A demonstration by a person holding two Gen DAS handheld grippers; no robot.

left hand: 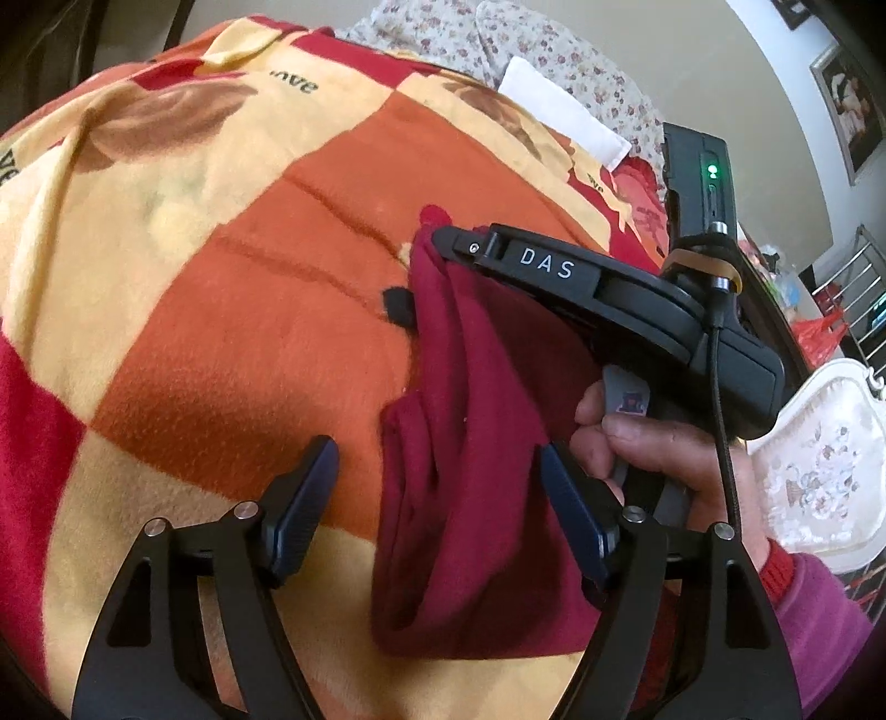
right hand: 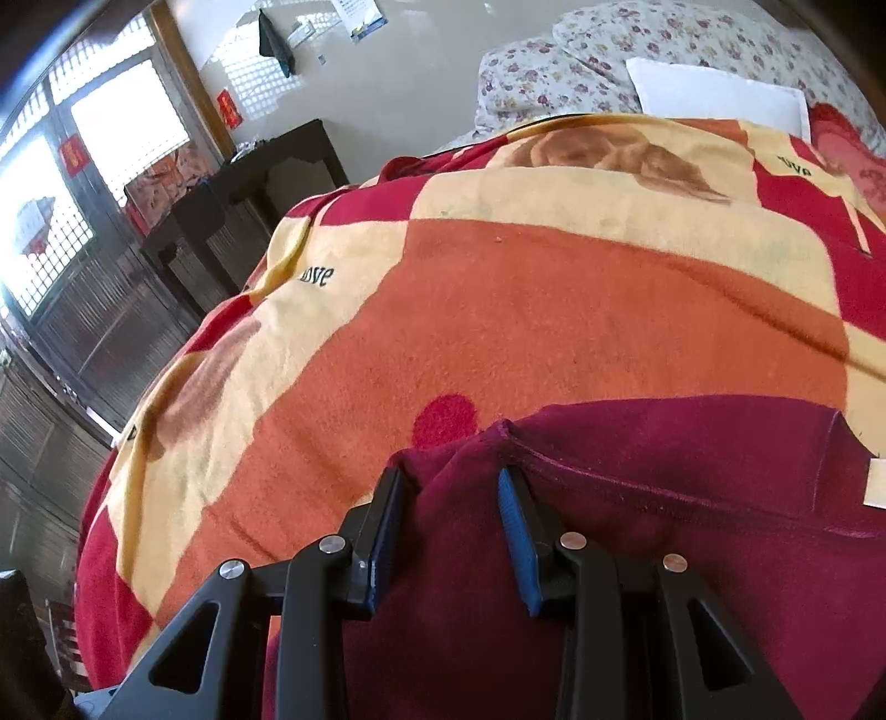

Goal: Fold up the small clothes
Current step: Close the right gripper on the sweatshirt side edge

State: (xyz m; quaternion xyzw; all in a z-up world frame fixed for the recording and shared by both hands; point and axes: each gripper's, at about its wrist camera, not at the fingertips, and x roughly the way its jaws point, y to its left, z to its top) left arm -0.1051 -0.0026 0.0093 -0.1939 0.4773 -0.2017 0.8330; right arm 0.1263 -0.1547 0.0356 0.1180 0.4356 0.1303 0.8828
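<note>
Maroon garment (left hand: 476,471) lies bunched on the orange-and-yellow blanket (left hand: 221,310), at 6 o'clock in the right wrist view. Right gripper (right hand: 451,476) is clenched on a fold of it. Left gripper (left hand: 440,459) stands released, jaws spread, cloth between them untouched

Left gripper (left hand: 437,471) agape, right gripper (right hand: 451,501) pinching.

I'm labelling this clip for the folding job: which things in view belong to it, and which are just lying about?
Belongs to the job:
- dark red garment
- left claw
- right claw
- checked blanket, the folding surface

Just lying about:
- floral pillows
- white folded cloth
- dark side table
</note>
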